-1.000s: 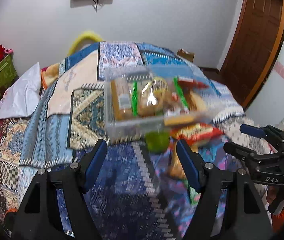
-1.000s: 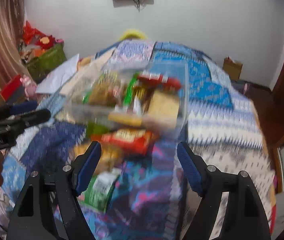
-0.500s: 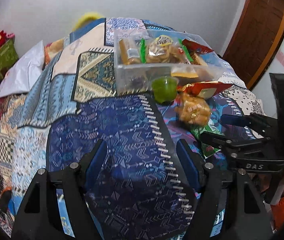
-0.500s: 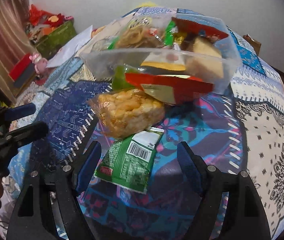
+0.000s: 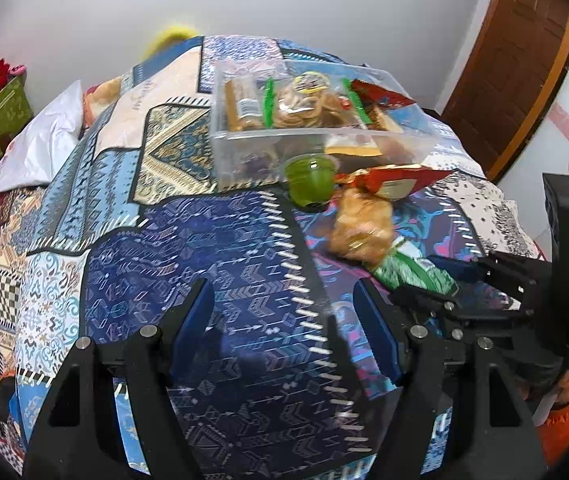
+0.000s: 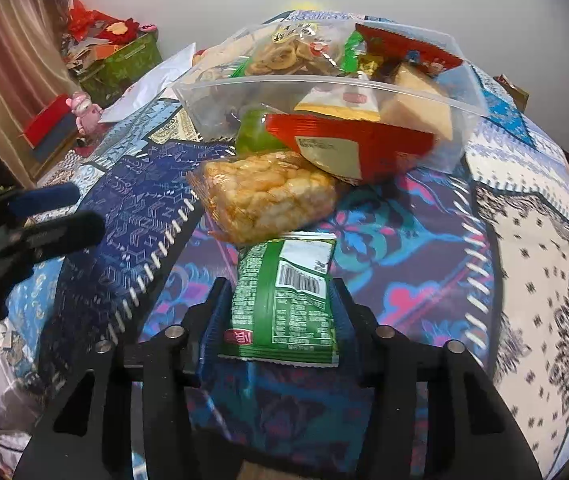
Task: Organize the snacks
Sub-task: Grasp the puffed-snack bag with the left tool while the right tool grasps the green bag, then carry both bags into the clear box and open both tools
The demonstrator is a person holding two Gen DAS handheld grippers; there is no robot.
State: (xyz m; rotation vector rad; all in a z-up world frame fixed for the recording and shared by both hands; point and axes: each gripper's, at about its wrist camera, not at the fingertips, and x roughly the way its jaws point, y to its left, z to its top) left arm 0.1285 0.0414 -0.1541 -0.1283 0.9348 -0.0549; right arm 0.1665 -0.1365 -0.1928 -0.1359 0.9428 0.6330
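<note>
We find the right gripper [image 6: 282, 316] low over the bed [image 6: 532, 248], its blue-padded fingers [image 6: 217, 312] closed against both long edges of a green snack packet [image 6: 284, 300], which lies barcode side up on the patchwork quilt. The far end of this packet touches a clear bag of golden puffed snacks [image 6: 264, 194], and we cannot tell whether it is tucked slightly under it. Behind that bag, a red packet [image 6: 348, 146] leans on the front wall of a clear plastic container [image 6: 324, 88], with a small green cup [image 6: 256, 132] just beside it at the container's near left corner. The container holds ring-shaped biscuits, a green-trimmed bag, a red wrapper and pale yellow blocks, piled above its rim. In the left wrist view, the left gripper [image 5: 294, 324] hangs above the dark blue patterned panel of the quilt, its fingers [image 5: 194, 312] spread wide with nothing between them, well apart from the loose snacks. The same view shows the right gripper [image 5: 436, 284] at the right edge, set on the green snack packet [image 5: 408, 272]. Beyond the bed we note a white pillow [image 5: 40, 148], a green box [image 6: 124, 64] and a brown door [image 5: 512, 56].
</note>
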